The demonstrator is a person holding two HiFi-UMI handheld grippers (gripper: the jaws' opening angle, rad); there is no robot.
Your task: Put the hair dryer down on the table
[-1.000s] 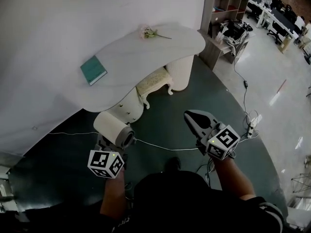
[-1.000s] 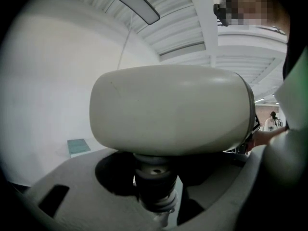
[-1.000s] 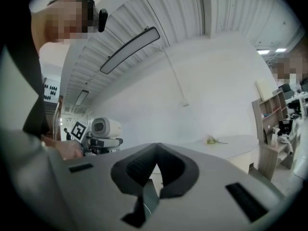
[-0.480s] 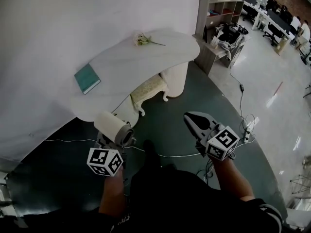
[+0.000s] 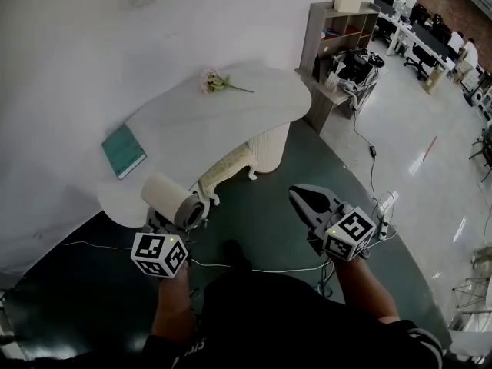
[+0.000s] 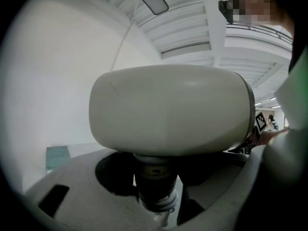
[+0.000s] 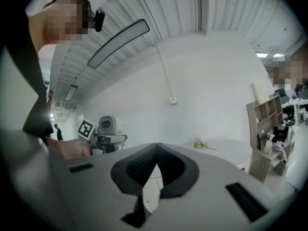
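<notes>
Cream-coloured and short-barrelled, the hair dryer [image 5: 171,199] is held up by the near edge of the white table [image 5: 231,118]. The left gripper [image 5: 167,223] clamps its dark handle. The right gripper [image 5: 301,197] is closed and empty. A teal book [image 5: 123,151] and flowers [image 5: 215,81] lie on the tabletop, above a dark green floor [image 5: 261,221].
</notes>
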